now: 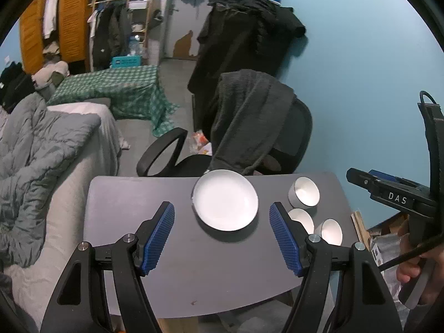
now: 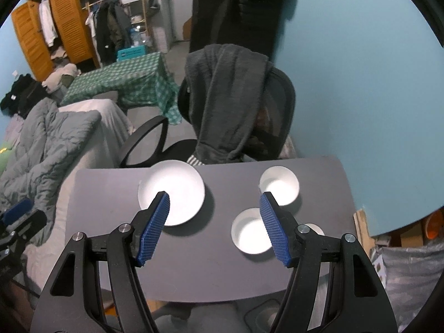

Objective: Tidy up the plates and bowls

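Both grippers hover spread wide and empty above the grey tabletop [image 1: 133, 249]: the white plate [image 1: 225, 199] lies ahead between the left gripper [image 1: 222, 236] fingers; three white bowls [image 2: 251, 231] sit under the right gripper [image 2: 215, 226]

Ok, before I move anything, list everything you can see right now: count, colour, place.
plate: one, white, far middle of the table.
bowls: three, white, clustered right of the plate; a second, a third nearest.
table: one, dark grey.
office chair: one, black, behind the table, grey garment draped over its back.
bed: one, grey quilt, left of the table.
wardrobe: one, orange, far left.
checked cloth: one, green, over furniture mid-room.
left gripper: blue-padded fingers open, above the table.
right gripper: blue-padded fingers open, empty.
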### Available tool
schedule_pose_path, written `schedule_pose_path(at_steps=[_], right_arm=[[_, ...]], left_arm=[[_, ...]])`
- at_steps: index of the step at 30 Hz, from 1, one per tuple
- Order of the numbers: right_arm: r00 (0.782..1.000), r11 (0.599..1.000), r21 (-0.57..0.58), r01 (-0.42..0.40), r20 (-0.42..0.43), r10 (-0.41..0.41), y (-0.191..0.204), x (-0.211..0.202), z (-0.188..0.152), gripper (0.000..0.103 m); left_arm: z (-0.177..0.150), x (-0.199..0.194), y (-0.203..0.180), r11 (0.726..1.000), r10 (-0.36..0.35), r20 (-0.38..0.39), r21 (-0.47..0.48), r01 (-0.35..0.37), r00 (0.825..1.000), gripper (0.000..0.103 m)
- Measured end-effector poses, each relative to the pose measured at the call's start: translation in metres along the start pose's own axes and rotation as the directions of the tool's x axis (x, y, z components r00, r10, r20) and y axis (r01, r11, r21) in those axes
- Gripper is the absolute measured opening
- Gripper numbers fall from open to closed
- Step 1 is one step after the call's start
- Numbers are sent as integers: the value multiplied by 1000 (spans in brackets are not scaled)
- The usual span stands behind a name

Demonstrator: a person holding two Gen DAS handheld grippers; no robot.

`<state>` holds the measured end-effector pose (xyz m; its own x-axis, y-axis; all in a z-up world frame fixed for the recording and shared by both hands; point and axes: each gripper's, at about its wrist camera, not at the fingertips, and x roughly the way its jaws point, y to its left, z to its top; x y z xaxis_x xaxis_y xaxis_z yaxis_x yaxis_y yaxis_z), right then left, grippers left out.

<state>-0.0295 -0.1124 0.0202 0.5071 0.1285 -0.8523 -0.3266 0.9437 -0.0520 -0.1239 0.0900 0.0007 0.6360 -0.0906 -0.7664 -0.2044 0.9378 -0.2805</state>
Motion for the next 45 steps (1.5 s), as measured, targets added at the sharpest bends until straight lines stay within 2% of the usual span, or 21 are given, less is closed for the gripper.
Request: schedule_pose_path(at_steps=[10, 17, 23, 33, 45], right_arm=[[998, 994, 88, 63, 1, -64, -31, -15, -11, 66], [994, 982, 157, 106, -15, -105, -55, -15, -15, 66], [990, 966, 214, 144, -28, -141, -80, -16, -19, 66], [983, 935, 303, 185, -58, -175, -122, -12, -26, 66], [976, 909, 358, 214, -109, -187, -176, 9, -26, 66]], left_arm=[[6, 14, -35, 991, -70, -40, 110, 74, 997, 73], [15, 24, -67, 973, -133, -65, 180, 143, 989, 73], [19, 42, -102, 951, -179, -118, 234, 202, 977, 73], [26, 73, -151, 915, -221, -200, 297, 274, 955, 73], [34, 115, -209, 889, -214, -263, 347, 299, 941, 73]])
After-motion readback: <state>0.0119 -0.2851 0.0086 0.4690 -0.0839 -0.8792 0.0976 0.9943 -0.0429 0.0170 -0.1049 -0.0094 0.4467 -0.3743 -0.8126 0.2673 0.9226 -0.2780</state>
